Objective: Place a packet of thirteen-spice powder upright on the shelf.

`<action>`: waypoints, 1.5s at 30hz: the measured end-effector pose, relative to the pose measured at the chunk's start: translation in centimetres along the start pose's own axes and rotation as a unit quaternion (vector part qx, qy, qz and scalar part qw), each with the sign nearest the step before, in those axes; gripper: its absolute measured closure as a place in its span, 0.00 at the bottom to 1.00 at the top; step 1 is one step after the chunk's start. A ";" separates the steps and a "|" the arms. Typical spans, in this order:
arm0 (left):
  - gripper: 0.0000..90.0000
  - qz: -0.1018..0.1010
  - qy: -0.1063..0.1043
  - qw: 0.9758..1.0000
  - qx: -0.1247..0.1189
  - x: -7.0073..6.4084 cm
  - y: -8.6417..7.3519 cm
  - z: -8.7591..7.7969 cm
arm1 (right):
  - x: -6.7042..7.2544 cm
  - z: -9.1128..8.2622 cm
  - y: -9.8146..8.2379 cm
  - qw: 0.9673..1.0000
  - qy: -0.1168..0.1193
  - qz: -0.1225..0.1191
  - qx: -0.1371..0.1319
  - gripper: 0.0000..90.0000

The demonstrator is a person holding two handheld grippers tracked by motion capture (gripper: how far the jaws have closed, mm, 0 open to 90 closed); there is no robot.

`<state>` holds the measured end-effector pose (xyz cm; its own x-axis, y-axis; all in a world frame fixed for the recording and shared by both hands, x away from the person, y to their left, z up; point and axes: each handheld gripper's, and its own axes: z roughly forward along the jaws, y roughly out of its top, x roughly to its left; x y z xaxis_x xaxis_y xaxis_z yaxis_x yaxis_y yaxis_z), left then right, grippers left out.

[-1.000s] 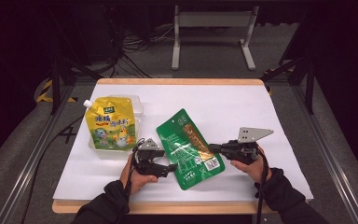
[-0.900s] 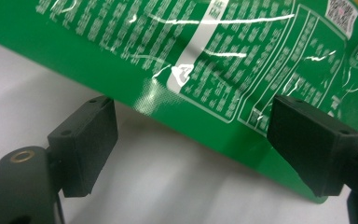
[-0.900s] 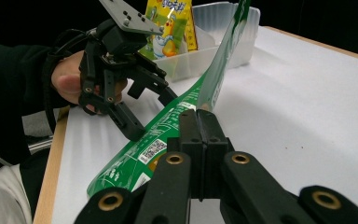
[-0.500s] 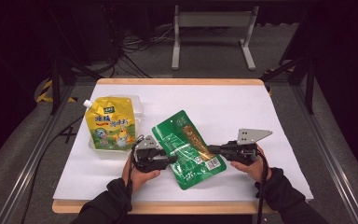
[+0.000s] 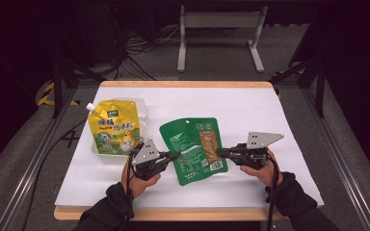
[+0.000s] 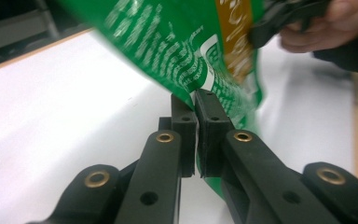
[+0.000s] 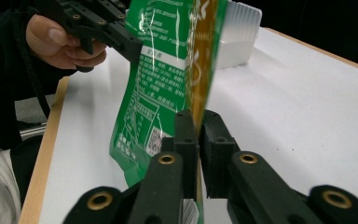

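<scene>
A green snack pouch [image 5: 192, 147] with a brown window hangs between both grippers above the white table [image 5: 250, 110]. My left gripper [image 5: 176, 155] pinches its left edge; in the left gripper view the jaws [image 6: 196, 100] have just been closing and meet on the pouch [image 6: 177, 42]. My right gripper [image 5: 220, 153] holds the right edge; in the right gripper view its pads [image 7: 198, 119] press the brown strip of the pouch [image 7: 163, 79], though the jaws have just been opening slightly. The other hand's gripper [image 7: 130, 46] bites the far edge.
A yellow spouted drink pouch [image 5: 112, 127] lies on a clear plastic container [image 5: 142, 108] at the table's left. The container [image 7: 240, 32] stands beyond the green pouch in the right gripper view. A metal stand [image 5: 219, 29] is on the floor past the table.
The left gripper went from open to shut on the pouch's left edge and rose. The green pouch lifted and turned squarer to the table. The right hand stayed put.
</scene>
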<state>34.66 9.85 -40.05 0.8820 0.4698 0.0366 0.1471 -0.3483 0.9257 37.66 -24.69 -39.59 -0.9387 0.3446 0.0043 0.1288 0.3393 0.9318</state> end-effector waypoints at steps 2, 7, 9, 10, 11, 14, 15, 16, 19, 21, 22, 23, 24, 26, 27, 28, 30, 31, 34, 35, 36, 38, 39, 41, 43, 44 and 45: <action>0.98 0.015 -0.006 1.000 0.001 -0.3 0.3 -0.1 | 0.0 0.2 0.3 1.000 -0.001 -0.001 0.005 0.87; 0.98 0.024 -0.011 1.000 0.004 -0.3 0.4 -0.3 | 0.2 0.5 1.2 1.000 0.001 -0.008 0.008 0.75; 0.98 0.027 -0.011 1.000 0.002 -0.3 0.4 -0.5 | 0.2 0.6 1.5 1.000 0.003 -0.010 0.011 0.71; 0.98 0.027 -0.010 1.000 0.001 -0.3 0.4 -0.6 | 0.2 0.8 1.8 1.000 0.003 -0.009 0.013 0.69; 0.98 0.032 -0.011 0.999 0.000 -0.3 0.5 -0.6 | 0.1 0.9 2.0 1.000 0.003 -0.008 0.013 0.66; 0.99 0.040 -0.026 0.999 -0.006 -0.3 0.7 -0.9 | -0.2 1.1 2.7 1.000 0.009 -0.001 0.015 0.58; 0.99 0.043 -0.033 0.999 -0.008 -0.4 0.7 -0.9 | -0.2 1.1 2.8 1.000 0.007 -0.004 0.016 0.57; 1.00 0.047 -0.038 0.998 -0.007 -0.5 0.8 -0.8 | -0.3 1.0 2.9 1.000 0.006 -0.003 0.012 0.57; 1.00 0.061 -0.051 0.997 -0.003 -1.0 1.1 -0.5 | -0.4 1.0 3.3 1.000 0.007 -0.005 0.001 0.57; 1.00 0.065 -0.057 0.996 -0.001 -1.3 1.4 -0.1 | -0.2 1.1 3.7 1.000 0.008 -0.013 -0.002 0.60; 1.00 0.065 -0.057 0.996 -0.001 -1.3 1.4 -0.1 | -0.2 1.1 3.7 1.000 0.008 -0.013 -0.002 0.60; 1.00 0.066 -0.056 0.996 -0.005 -1.4 1.5 0.0 | -0.1 1.2 3.9 1.000 0.008 -0.015 -0.004 0.63; 0.99 0.067 -0.048 0.997 -0.004 -1.2 1.6 0.0 | 0.0 1.3 4.1 1.000 0.018 -0.020 -0.012 0.74; 0.97 0.053 -0.046 0.997 -0.010 -1.0 1.5 0.0 | 0.2 1.2 4.2 0.999 0.025 -0.025 -0.016 0.88; 0.92 0.053 -0.046 0.997 -0.010 -1.0 1.5 0.0 | 0.2 1.2 4.2 0.999 0.025 -0.025 -0.016 0.88; 0.89 0.052 -0.038 0.998 -0.011 -0.9 1.5 -0.2 | 0.4 1.1 4.2 0.999 0.024 -0.031 -0.013 0.97; 0.82 0.049 -0.035 0.998 -0.014 -0.8 1.5 -0.4 | 0.4 1.0 4.2 0.999 0.028 -0.029 -0.016 0.98; 0.82 0.044 -0.030 0.998 -0.014 -0.8 1.4 -0.6 | 0.4 1.0 4.2 0.999 0.028 -0.029 -0.016 0.98; 0.59 0.040 -0.006 0.999 -0.004 -0.7 1.1 -1.3 | 0.5 0.8 4.4 0.999 0.017 -0.031 -0.022 0.99; 0.61 0.041 -0.006 0.999 -0.003 -0.7 0.8 -1.6 | 0.5 0.6 4.5 0.999 0.009 -0.033 -0.026 0.99; 0.60 0.041 0.001 0.999 0.001 -0.8 0.6 -1.9 | 0.6 0.5 4.6 0.999 0.002 -0.034 -0.028 0.99; 0.54 0.042 0.007 0.999 0.010 -1.0 0.1 -2.4 | 0.4 0.4 4.7 0.999 -0.010 -0.032 -0.034 0.99; 0.51 0.039 0.012 0.999 0.012 -1.0 -0.3 -2.8 | 0.3 0.3 4.8 0.999 -0.015 -0.031 -0.036 0.99; 0.45 0.031 0.014 0.999 0.020 -1.1 -0.9 -3.3 | 0.0 0.2 4.9 0.998 -0.023 -0.026 -0.042 0.99; 0.42 0.035 0.019 0.999 0.035 -1.4 -1.7 -3.8 | -0.1 0.2 5.0 0.998 -0.030 -0.027 -0.043 0.99; 0.40 0.035 0.017 0.998 0.043 -1.5 -2.2 -4.0 | -0.1 0.2 5.1 0.998 -0.031 -0.028 -0.043 0.99; 0.37 0.033 0.016 0.998 0.047 -1.6 -2.4 -4.2 | -0.1 0.4 5.3 0.998 -0.033 -0.030 -0.043 0.99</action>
<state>30.97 13.33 -40.77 0.8772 0.4675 0.1098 0.1313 -0.4534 0.8816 38.57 -22.61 -34.75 -0.9204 0.3840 -0.0732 0.0427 0.2848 0.9576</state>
